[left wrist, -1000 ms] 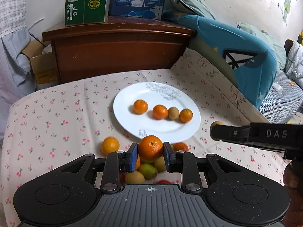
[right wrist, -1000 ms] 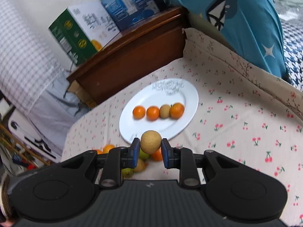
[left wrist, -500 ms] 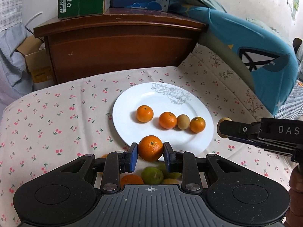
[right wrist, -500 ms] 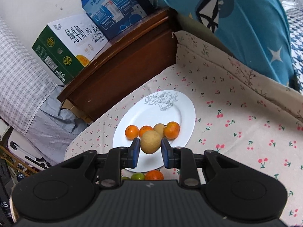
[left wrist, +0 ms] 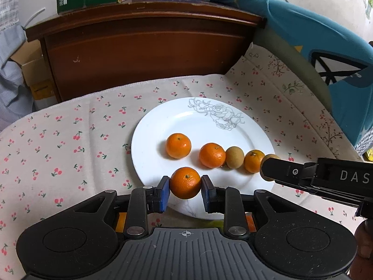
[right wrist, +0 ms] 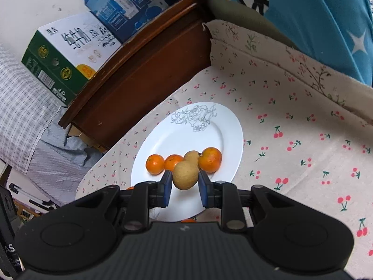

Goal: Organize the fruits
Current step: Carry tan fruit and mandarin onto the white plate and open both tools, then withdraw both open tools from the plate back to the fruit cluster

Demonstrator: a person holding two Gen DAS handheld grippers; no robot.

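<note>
On the cherry-print cloth (left wrist: 70, 140) sits a white plate (left wrist: 163, 126) (grey rose drawn near its far rim). The left gripper (left wrist: 185, 190) clamps an orange (left wrist: 185, 182) between its blue pads, over the plate's near edge. Across the plate's middle runs a row: tangerine (left wrist: 178, 145), second tangerine (left wrist: 212, 155), brown fruit (left wrist: 234, 157), small tangerine (left wrist: 253, 161). At the plate's right edge the right gripper (right wrist: 185, 184) pinches a tan fruit (right wrist: 185, 174) just beside that row.
</note>
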